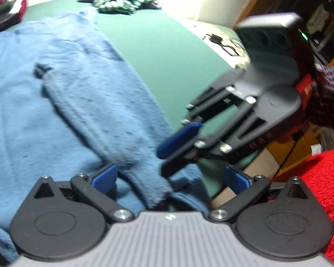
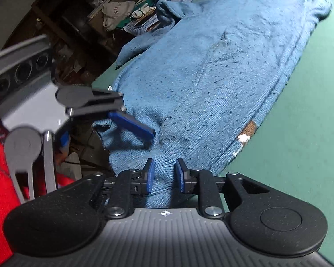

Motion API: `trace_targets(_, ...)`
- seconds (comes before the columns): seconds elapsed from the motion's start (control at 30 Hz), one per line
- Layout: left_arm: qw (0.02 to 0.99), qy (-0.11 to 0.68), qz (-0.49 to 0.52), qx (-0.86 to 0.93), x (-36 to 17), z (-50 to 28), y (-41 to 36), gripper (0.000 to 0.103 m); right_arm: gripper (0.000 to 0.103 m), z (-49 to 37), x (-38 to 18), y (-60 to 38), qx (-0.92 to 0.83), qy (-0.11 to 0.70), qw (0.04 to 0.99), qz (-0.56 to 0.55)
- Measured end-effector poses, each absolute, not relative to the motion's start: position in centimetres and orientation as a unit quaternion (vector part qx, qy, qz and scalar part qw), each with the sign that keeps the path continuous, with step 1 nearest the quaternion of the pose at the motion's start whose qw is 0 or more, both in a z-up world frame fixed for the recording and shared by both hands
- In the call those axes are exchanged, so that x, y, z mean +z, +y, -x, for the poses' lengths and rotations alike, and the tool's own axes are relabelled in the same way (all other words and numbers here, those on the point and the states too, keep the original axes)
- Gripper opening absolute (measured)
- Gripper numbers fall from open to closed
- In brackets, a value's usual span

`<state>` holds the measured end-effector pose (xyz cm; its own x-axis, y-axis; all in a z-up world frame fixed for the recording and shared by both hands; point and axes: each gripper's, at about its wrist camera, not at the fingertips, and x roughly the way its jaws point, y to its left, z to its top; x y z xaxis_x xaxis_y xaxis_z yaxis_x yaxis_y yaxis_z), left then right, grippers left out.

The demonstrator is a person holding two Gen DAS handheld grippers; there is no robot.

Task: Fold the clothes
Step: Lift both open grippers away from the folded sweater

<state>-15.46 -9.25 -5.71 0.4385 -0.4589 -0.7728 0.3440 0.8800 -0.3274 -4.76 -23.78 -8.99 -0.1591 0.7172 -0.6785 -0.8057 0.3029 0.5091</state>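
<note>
Both grippers — left (image 1: 169,178) wide, right (image 2: 164,174) slightly parted — straddle blue sweater (image 2: 200,77) hem.

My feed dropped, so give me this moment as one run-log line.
stage: folding blue knit sweater | surface: green table | left tool: open, over hem | right tool: slightly open, hem between pads, no grip

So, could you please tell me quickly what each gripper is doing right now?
Left gripper: open wide, blue sweater between the jaws, not gripped.
Right gripper: partly open, sweater fabric between, pads apparently not pressing.
</note>
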Motion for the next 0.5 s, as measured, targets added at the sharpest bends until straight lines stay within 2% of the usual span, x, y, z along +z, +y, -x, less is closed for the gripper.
trace_targets(0.3, 0.861, 0.456, 0.046, -0.221, -4.0, 15.8, -2.0, 0.102, 0.024, 5.4, -7.5, -22.3, 0.537, 0.516, 0.662, 0.086)
trace_targets(0.4, 0.877, 0.443, 0.045, -0.180, -2.7, 16.5, 2.9, 0.102, 0.025, 4.2, -5.4, -22.4, 0.505, 0.507, 0.698, 0.013)
trace_targets(0.47, 0.892, 0.429, 0.042, -0.134, -2.0, 16.8, 6.7, 0.102, 0.031, 3.3, -4.6, -22.6, 0.469, 0.500, 0.726, -0.064)
trace_targets(0.5, 0.900, 0.421, 0.041, -0.107, -1.7, 16.9, 8.8, 0.102, 0.038, 3.2, -4.6, -22.2, 0.452, 0.500, 0.734, -0.081)
